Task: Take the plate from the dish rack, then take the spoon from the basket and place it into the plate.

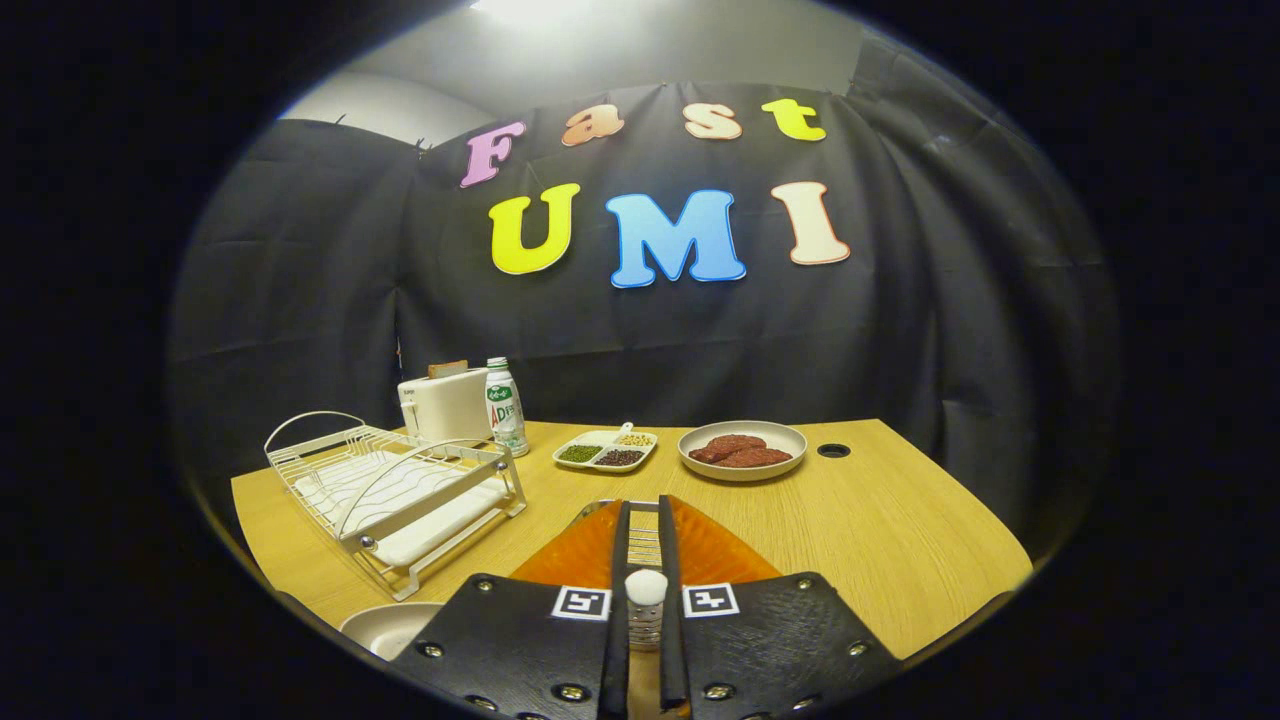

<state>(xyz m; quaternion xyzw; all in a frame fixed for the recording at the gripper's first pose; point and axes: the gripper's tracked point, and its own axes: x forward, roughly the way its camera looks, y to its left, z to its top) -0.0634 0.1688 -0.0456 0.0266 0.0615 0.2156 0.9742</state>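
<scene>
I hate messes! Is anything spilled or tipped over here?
Nothing stands out. The rack, toaster and bottle stand upright; the tray and meat dish sit flat, nothing spilled. The gripper fingers flank a white-tipped thing over the basket; grip unclear.

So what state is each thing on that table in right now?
Dish rack: upright, plate already out.
Plate: flat on the table, near the rack.
Toaster: slice sticking up.
Bottle: upright, capped.
Divided dish: compartments filled.
Bowl: holds meat patties.
Gripper: fingers nearly together, white-tipped thing between them; grip unclear.
</scene>
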